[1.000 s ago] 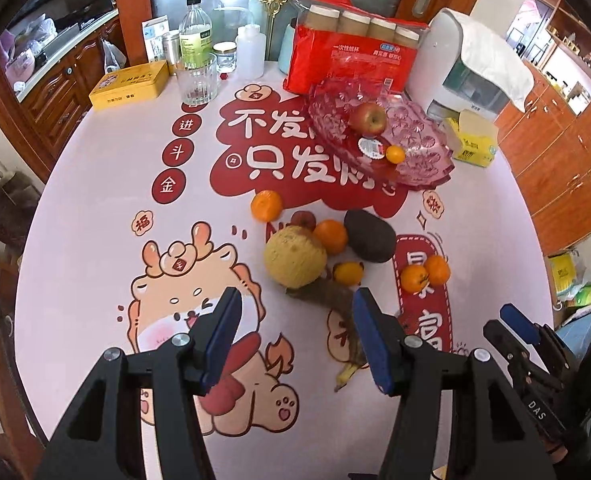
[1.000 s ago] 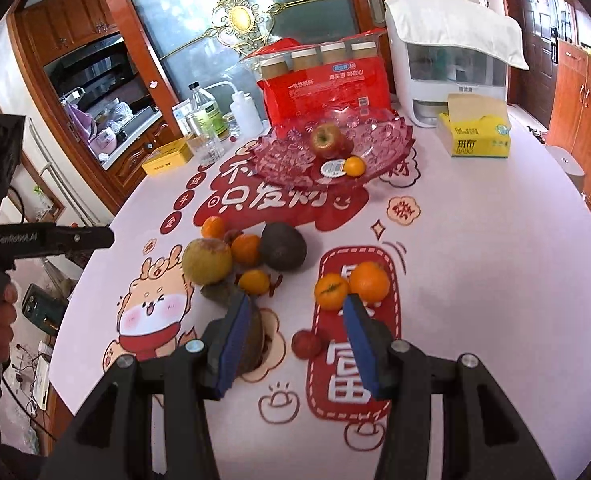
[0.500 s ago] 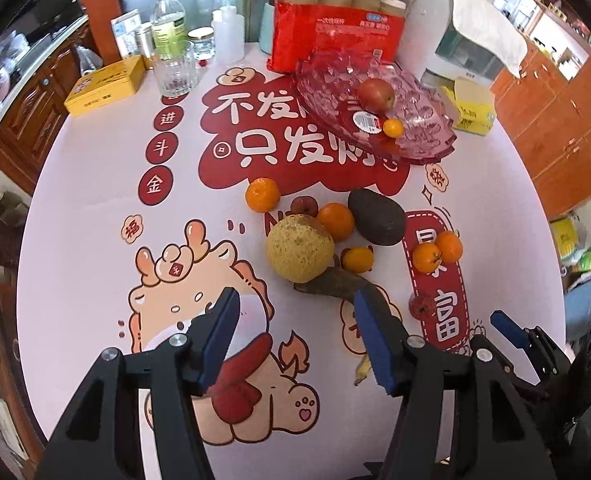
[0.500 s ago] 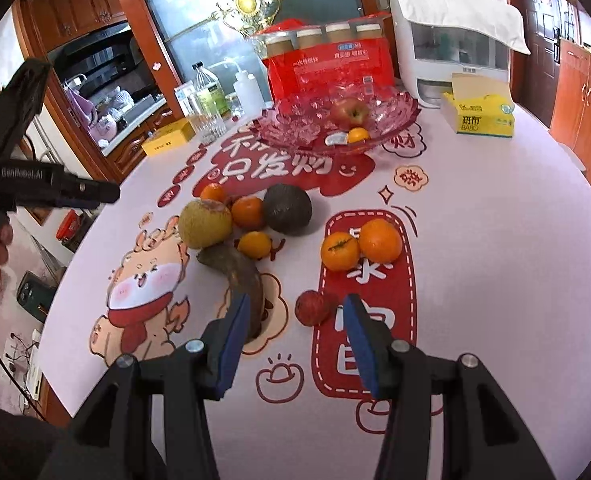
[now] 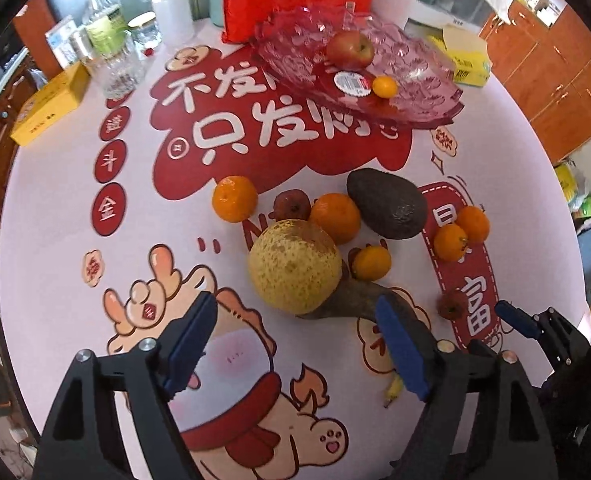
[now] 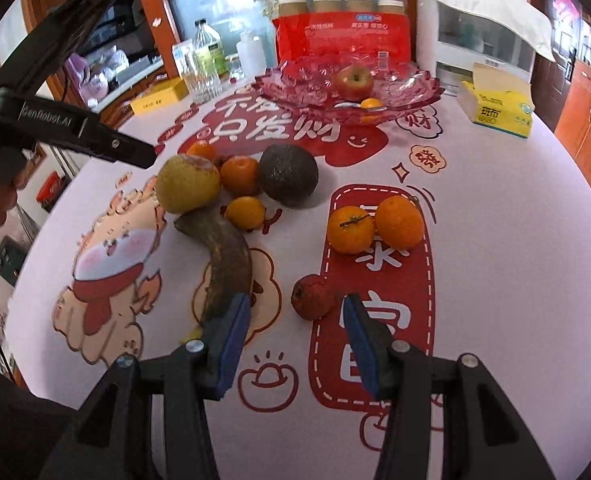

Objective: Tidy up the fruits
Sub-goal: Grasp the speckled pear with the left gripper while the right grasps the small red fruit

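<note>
Loose fruit lies mid-table: a yellow pear (image 5: 294,266), a dark avocado (image 5: 387,203), several oranges (image 5: 234,199), a blackened banana (image 6: 225,258) and a small red fruit (image 6: 310,297). A pink glass bowl (image 5: 415,80) at the back holds an apple (image 5: 350,49) and a small orange (image 5: 384,86). My left gripper (image 5: 295,334) is open, just short of the pear. My right gripper (image 6: 295,330) is open, its fingers on either side of the small red fruit's near edge, not touching it. The right gripper also shows in the left wrist view (image 5: 535,328).
Behind the bowl stand a red pack of jars (image 6: 341,24), a white appliance (image 6: 479,28), bottles (image 5: 107,28) and a glass. A yellow tin (image 5: 49,106) sits far left, a yellow tissue box (image 6: 495,106) far right. Wooden cabinets surround the round table.
Both grippers have moved forward and lower toward the fruit. The left has closed in on the pear, the right on the small red fruit. Both stay open.
</note>
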A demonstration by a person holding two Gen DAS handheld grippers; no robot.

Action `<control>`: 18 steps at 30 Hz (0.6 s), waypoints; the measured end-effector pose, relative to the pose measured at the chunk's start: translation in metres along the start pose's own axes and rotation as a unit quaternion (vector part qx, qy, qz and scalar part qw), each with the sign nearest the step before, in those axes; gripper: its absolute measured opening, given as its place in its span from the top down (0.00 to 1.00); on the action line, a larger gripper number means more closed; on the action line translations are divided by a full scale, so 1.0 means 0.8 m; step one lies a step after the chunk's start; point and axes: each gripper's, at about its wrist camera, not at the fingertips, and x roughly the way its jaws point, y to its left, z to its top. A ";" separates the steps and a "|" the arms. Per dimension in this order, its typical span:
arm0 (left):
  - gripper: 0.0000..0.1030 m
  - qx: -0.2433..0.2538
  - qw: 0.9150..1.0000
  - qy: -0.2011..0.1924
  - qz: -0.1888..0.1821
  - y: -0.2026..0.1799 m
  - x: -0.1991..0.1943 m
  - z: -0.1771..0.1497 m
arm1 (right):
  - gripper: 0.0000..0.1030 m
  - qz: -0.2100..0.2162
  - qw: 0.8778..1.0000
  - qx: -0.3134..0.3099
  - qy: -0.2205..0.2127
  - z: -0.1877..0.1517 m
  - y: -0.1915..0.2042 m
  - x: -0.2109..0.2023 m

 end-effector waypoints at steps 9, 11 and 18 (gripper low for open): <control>0.16 0.017 1.000 -0.007 -0.010 0.010 0.044 0.012 | 0.53 -0.023 0.999 -0.016 0.031 0.001 -0.002 0.034; 0.16 0.023 1.000 -0.003 -0.005 0.010 0.055 0.014 | 0.53 -0.023 0.999 -0.017 0.035 -0.001 -0.002 0.039; 0.14 0.038 0.999 0.007 0.001 0.008 0.075 0.017 | 0.53 -0.021 0.998 -0.028 0.053 -0.001 0.003 0.058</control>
